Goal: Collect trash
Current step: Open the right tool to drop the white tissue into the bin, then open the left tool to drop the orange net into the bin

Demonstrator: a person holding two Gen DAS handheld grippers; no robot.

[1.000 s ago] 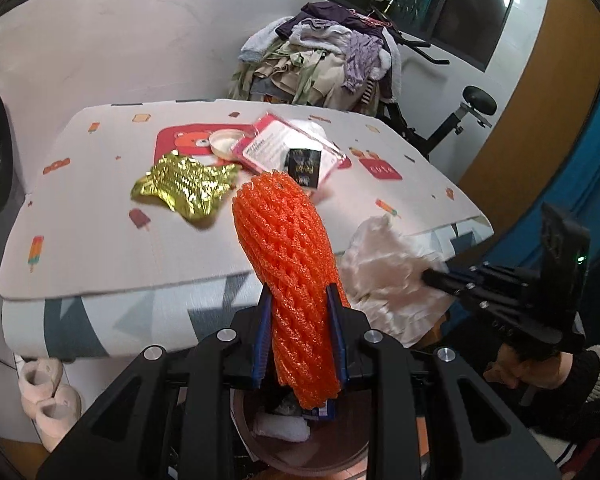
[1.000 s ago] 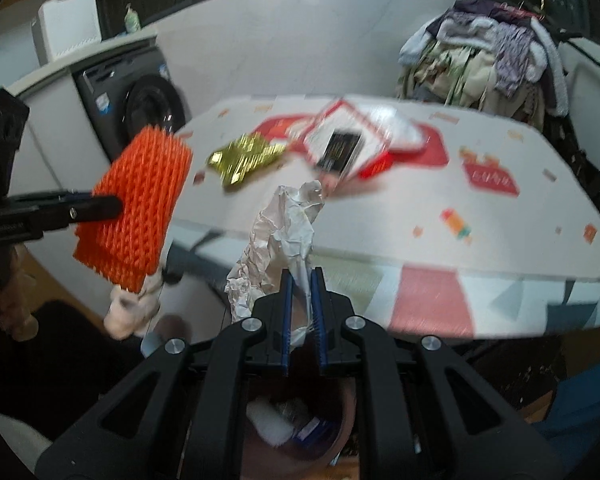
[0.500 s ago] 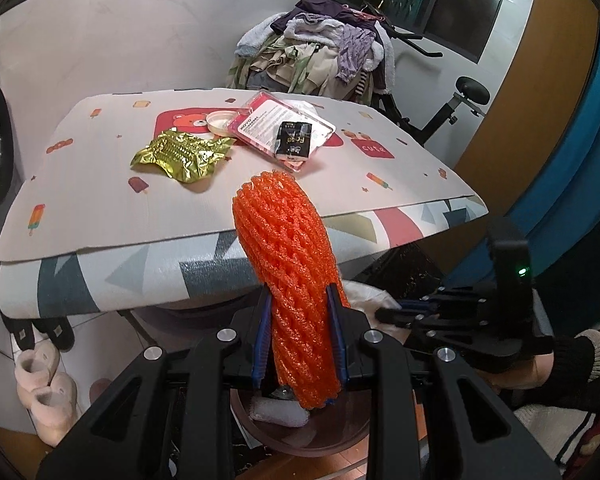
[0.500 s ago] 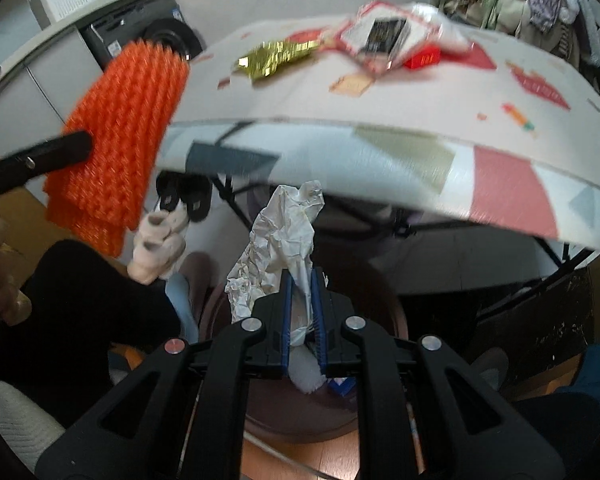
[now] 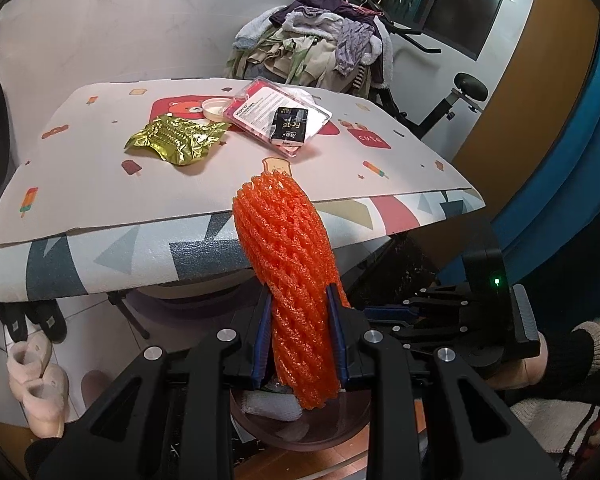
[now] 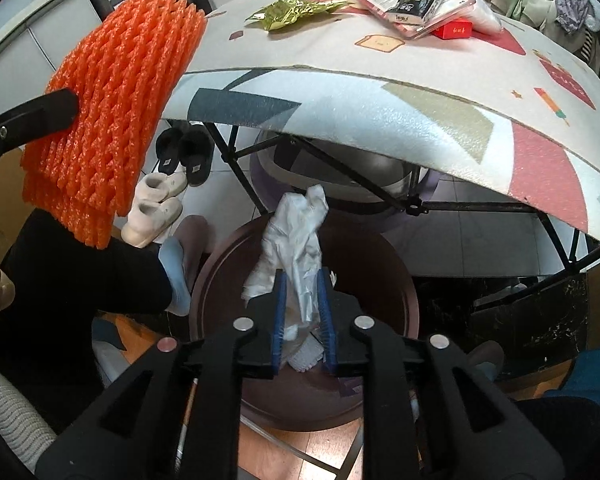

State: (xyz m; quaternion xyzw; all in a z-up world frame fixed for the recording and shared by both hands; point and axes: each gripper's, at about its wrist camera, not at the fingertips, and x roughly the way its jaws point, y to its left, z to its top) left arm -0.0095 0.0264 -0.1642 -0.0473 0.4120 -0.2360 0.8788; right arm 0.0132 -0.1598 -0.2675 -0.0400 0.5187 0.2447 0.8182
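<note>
My left gripper (image 5: 298,320) is shut on an orange foam net (image 5: 288,264), which stands upright just above a dark round bin (image 5: 300,440) on the floor. In the right wrist view the orange foam net (image 6: 116,92) hangs at upper left. My right gripper (image 6: 302,308) points down into the dark round bin (image 6: 404,280), and its jaws are opening. Crumpled white paper (image 6: 300,240) still stands loosely between the parted jaws. On the table (image 5: 100,184) lie a gold foil wrapper (image 5: 176,140), a pink package (image 5: 268,112) and a black packet (image 5: 290,130).
The bin sits under the table's front edge, beside its black folding legs (image 6: 380,196). Slippers (image 6: 152,204) and black sandals (image 6: 188,152) lie on the floor to the left. A clothes pile (image 5: 312,48) and an exercise bike (image 5: 460,92) stand behind the table.
Both grippers have dropped below the table's edge, toward the bin. The right jaws were tight on the white paper and now stand apart. The left grip on the net is unchanged.
</note>
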